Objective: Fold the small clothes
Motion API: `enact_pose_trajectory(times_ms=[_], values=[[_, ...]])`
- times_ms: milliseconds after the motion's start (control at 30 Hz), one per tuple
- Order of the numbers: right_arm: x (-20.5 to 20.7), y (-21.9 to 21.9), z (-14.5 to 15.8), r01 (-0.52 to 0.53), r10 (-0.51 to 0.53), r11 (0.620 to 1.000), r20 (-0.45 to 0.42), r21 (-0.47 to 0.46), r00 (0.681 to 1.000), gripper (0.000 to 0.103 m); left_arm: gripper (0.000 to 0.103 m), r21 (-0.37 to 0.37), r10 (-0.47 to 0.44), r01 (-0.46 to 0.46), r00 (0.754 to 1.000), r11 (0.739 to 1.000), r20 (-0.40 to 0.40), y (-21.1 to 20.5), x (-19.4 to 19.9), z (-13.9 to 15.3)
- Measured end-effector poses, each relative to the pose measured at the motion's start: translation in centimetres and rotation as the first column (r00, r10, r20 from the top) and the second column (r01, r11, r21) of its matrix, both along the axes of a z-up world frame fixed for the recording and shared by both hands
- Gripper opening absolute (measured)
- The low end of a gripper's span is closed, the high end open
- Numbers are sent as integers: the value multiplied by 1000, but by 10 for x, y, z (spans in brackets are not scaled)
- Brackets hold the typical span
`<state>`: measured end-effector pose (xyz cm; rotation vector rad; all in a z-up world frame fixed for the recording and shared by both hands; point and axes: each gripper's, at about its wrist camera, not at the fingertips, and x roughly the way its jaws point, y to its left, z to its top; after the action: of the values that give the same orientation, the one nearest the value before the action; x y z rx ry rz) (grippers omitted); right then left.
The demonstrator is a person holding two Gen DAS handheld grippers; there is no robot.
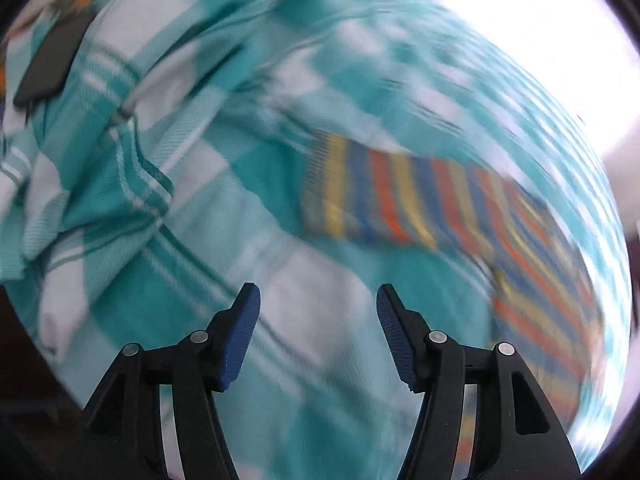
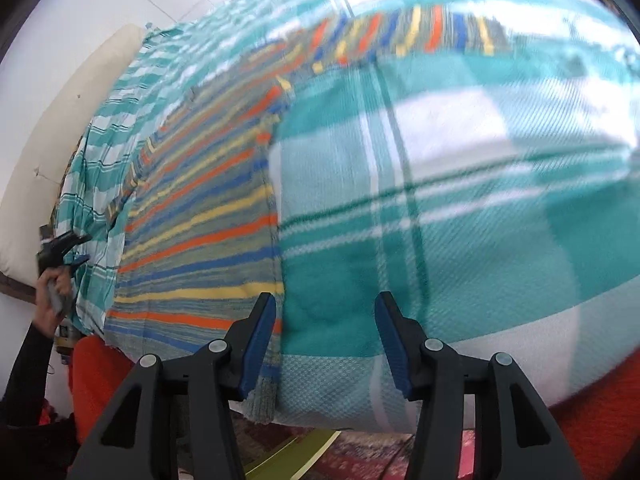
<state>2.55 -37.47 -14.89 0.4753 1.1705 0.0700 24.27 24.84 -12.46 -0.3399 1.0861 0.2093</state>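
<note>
We see a striped knitted garment (image 2: 192, 216), banded in orange, blue, yellow and grey-green, lying spread on a teal-and-white checked blanket (image 2: 460, 200) that covers the work surface. In the right wrist view the right gripper (image 2: 325, 340) hangs over the near edge of the blanket, its blue-padded jaws standing apart with nothing pinched between them; the garment's near hem lies just beside and partly behind the left-hand pad, though we cannot tell whether it touches it. At the far left of that view a hand (image 2: 54, 296) in a dark sleeve holds the other gripper beside the blanket's edge. In the left wrist view, which is heavily blurred, the left gripper (image 1: 318, 332) is held above the blanket with its jaws wide apart and empty, only checked cloth showing between the pads. The striped garment (image 1: 400, 196) lies ahead and to the right of them, clear of them. An orange cloth (image 2: 100, 376) shows beneath the blanket's near edge.
</note>
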Motion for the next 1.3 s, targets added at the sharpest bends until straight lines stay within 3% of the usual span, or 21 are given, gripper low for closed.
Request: enact_pose_trajectory(times_ms=[100,200,267,367,433,567,700,933,1100,1200,1300], values=[[1,25,22,-137,138,990,22,-34,990,52,62,-28,-209,210,978,977,25,-48,-37,20],[3,61,36,-287,289,957,42,-42,956,52,63,-90,-418,418,908,904,22,-109,-75,19],[4,86,33,-364,366,930,36,-39,930,52,63,-92,-511,507,859,857,-26,-148,-96,-2],[3,106,6,-426,426,905,-38,5,904,52,62,-69,-581,578,795,813,-178,-188,-126,-44],[-6,108,-24,-416,416,909,-171,41,893,52,58,-24,-575,597,761,802,-299,-200,-140,-68],[-33,103,-60,-396,388,917,-342,50,856,52,59,4,-586,634,718,774,-375,-207,-167,-73],[-35,98,-25,-401,399,915,-238,40,885,52,62,-18,-608,634,733,773,-306,-206,-179,-46],[-27,77,34,-426,415,904,-173,-27,893,52,82,98,-612,627,777,773,-144,-207,-149,25],[26,61,80,-407,400,902,-79,-146,913,52,87,186,-586,580,810,793,-27,-203,-91,48],[67,63,100,-394,401,903,9,-174,916,52,87,168,-544,533,838,829,29,-207,-55,46],[111,74,105,-414,428,893,49,-177,902,52,87,116,-572,565,820,817,33,-210,-11,50]])
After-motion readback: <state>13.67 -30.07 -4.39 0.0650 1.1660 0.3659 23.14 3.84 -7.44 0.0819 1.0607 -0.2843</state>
